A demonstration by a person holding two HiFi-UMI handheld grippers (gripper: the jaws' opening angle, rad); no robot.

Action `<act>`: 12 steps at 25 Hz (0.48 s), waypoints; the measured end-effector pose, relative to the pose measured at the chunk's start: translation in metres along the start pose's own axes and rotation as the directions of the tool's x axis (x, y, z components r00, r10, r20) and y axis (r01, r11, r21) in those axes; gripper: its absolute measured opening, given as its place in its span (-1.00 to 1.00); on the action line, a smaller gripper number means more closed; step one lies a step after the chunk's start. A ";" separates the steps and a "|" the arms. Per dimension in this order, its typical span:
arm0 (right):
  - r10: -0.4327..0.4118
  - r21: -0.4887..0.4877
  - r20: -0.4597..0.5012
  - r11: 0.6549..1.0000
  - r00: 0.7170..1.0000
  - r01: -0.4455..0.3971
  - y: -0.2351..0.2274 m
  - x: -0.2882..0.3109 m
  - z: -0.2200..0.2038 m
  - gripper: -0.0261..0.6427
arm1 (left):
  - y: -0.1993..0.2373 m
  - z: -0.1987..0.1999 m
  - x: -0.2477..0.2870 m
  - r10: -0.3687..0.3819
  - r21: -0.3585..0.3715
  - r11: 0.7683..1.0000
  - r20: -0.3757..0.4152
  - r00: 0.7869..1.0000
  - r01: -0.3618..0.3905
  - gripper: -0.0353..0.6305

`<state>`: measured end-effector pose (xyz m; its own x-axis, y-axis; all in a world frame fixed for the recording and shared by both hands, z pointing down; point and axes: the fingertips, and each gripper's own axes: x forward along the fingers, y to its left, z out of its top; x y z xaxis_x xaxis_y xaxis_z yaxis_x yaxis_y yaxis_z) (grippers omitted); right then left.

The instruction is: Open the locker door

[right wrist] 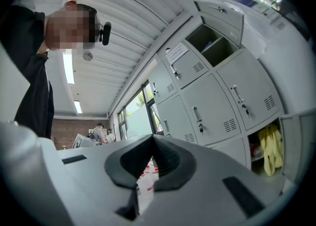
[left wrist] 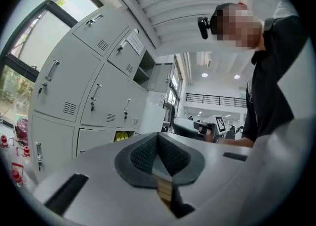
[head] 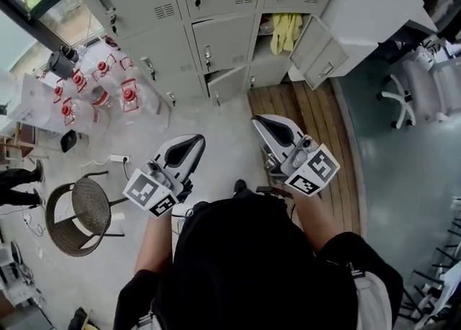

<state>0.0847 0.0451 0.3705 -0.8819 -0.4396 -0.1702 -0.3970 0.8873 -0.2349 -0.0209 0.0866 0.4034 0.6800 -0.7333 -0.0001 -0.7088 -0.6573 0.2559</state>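
Note:
A bank of grey lockers [head: 216, 4] stands ahead of me, several paces away. One lower door [head: 324, 47] on the right hangs open, and a yellow cloth [head: 286, 31] shows inside that compartment. My left gripper [head: 193, 141] and right gripper [head: 263, 122] are held side by side in front of my body, well short of the lockers. Both are shut, pads together, with nothing between them. The left gripper view has its jaws [left wrist: 158, 137] closed below the locker fronts [left wrist: 94, 96]. In the right gripper view the jaws [right wrist: 152, 142] are closed too, with the yellow cloth [right wrist: 269, 151] at the right.
Water bottles with red caps [head: 94, 87] stand on the floor at the left of the lockers. A round wire chair [head: 75, 213] sits at my left, near a power strip [head: 119, 158]. A wooden platform [head: 310, 127] lies before the open door, and an office chair [head: 403, 98] at the right.

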 end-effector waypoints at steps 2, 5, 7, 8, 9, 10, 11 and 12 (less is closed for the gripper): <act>0.009 -0.001 0.016 1.000 1.000 -0.009 -0.012 0.002 0.006 -0.89 | 0.003 -0.002 0.014 0.009 0.000 1.000 -0.012 1.000 -0.009 -0.86; 0.027 0.006 0.018 1.000 0.999 -0.027 -0.025 0.002 0.005 -0.89 | 0.002 -0.006 0.033 -0.003 0.002 1.000 -0.034 0.999 0.003 -0.86; 0.025 0.018 0.016 1.000 1.000 -0.025 -0.033 0.003 0.001 -0.89 | 0.003 -0.008 0.042 -0.018 0.007 1.000 -0.052 0.999 0.018 -0.86; 0.022 0.026 0.015 0.999 1.000 -0.022 -0.037 0.004 -0.001 -0.89 | 0.006 -0.008 0.045 -0.022 0.008 1.000 -0.059 0.998 0.023 -0.86; 0.018 0.035 0.012 0.999 1.000 -0.019 -0.041 0.006 -0.004 -0.89 | 0.010 -0.008 0.048 -0.024 0.008 1.000 -0.063 0.998 0.024 -0.86; 0.014 0.043 0.005 0.999 1.000 -0.014 -0.044 0.009 -0.008 -0.89 | 0.015 -0.008 0.050 -0.023 0.006 1.000 -0.064 0.998 0.024 -0.86; 0.009 0.049 -0.004 0.999 1.000 -0.009 -0.048 0.013 -0.012 -0.89 | 0.021 -0.008 0.052 -0.022 0.003 1.000 -0.064 0.998 0.022 -0.86; 0.004 0.054 -0.013 0.999 1.000 -0.003 -0.052 0.017 -0.015 -0.89 | 0.028 -0.008 0.053 -0.022 -0.002 1.000 -0.062 0.998 0.022 -0.86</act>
<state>0.0862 -0.0064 0.3945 -0.8868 -0.4341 -0.1585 -0.3797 0.8800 -0.2854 -0.0034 0.0305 0.4186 0.7061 -0.7060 0.0544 -0.6930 -0.6732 0.2581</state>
